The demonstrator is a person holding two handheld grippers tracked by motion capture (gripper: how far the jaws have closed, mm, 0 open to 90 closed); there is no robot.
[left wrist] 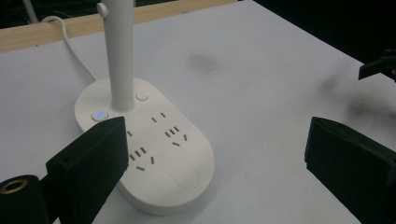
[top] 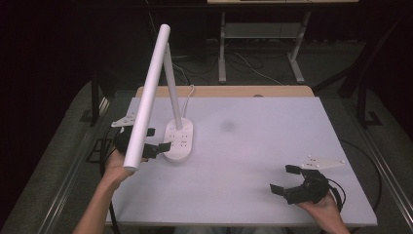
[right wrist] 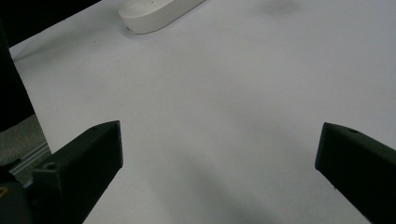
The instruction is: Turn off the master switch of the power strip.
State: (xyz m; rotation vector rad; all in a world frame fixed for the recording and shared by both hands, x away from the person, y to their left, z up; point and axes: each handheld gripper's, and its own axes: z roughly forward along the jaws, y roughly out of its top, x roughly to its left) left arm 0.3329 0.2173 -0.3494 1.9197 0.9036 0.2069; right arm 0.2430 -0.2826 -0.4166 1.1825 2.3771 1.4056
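Note:
A white desk lamp stands at the left of the white table (top: 253, 146). Its oval base (top: 178, 140) carries socket slots, and its long tube head (top: 147, 97) slants down over my left hand. My left gripper (top: 158, 140) is open right beside the base's near left edge, holding nothing. In the left gripper view the base (left wrist: 159, 154) lies between and just beyond the open jaws (left wrist: 217, 140), with a blue-lit button (left wrist: 99, 115) beside the stem (left wrist: 120, 60). My right gripper (top: 285, 179) rests open and empty near the front right; the right gripper view shows bare table between its jaws (right wrist: 219, 140).
The lamp's white cable (left wrist: 70, 39) runs from the base to the table's back, where a wooden strip (top: 234, 91) borders the far edge. The base's end (right wrist: 156, 11) appears far off in the right gripper view. Dark floor and table legs lie beyond.

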